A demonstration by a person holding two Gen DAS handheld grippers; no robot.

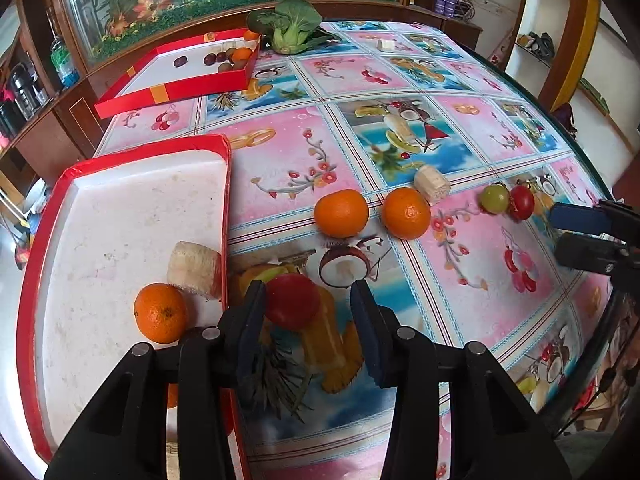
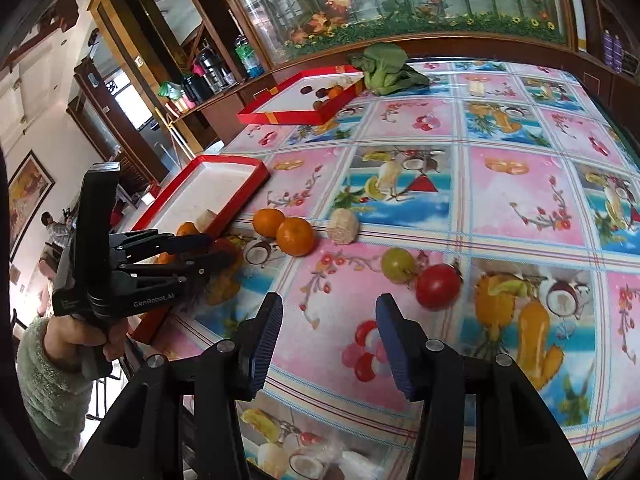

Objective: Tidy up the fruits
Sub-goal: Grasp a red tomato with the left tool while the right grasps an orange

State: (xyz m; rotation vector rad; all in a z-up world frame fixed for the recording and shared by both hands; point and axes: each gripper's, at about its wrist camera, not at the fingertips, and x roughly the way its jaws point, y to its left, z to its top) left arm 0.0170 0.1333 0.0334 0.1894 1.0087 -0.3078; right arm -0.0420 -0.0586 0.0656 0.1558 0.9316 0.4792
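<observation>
- The left gripper [image 1: 308,304] hangs over the near left of the surface [image 1: 460,128], its jaws parted around a red tomato [image 1: 294,300]; the left pad appears to touch the fruit, the right pad stands clear, so this reads as no grip yet.
- That tomato sits just right of the near tray [image 1: 120,216], which already holds an orange [image 1: 160,313] and a pale corn piece [image 1: 195,268].
- The right gripper [image 2: 328,328] hovers with jaws open and nothing between them, pointing toward a second tomato [image 2: 438,286] and a green fruit [image 2: 397,266] touching it.
- Two oranges [image 2: 282,230] lie side by side mid-surface, another corn piece [image 2: 343,226] just right of them.
- A far tray [image 2: 304,98] carries dark fruits and an orange; a leafy green [image 2: 386,68] lies beside it.
- Handling, as a judgement: the tomato looks smooth, light and easily bruised, likely to roll or slip; a gentle hold across its widest middle seems best.
- The oranges look firmer, their dimpled skin offering better purchase.
- Writing: "GenRobot.AI" reads on the left gripper's body in the right wrist view; no other label is legible.
</observation>
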